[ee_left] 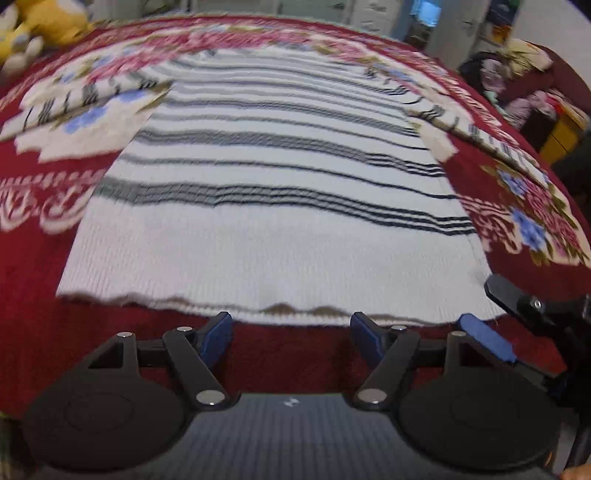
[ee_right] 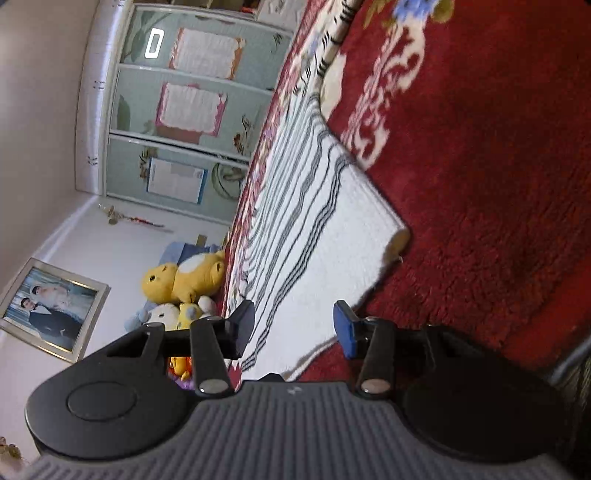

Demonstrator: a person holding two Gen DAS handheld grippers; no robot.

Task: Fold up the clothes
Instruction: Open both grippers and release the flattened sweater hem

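A white knit sweater (ee_left: 273, 199) with dark stripes lies spread flat on a red floral blanket (ee_left: 33, 321), its hem nearest me and both sleeves out to the sides. My left gripper (ee_left: 291, 338) is open just short of the hem, nothing between its blue pads. At the sweater's lower right corner I see the right gripper (ee_left: 495, 314) from the side, also open. In the right wrist view, rolled sideways, my right gripper (ee_right: 293, 326) stands open with the sweater's (ee_right: 332, 229) hem edge lying between the fingers, which are apart from the cloth.
Yellow plush toys (ee_left: 40, 26) (ee_right: 184, 280) sit at the far left edge of the bed. A pile of clothes (ee_left: 517, 85) lies at the far right. A wardrobe (ee_right: 177, 110) and a framed photo (ee_right: 51, 310) stand against the wall beyond the bed.
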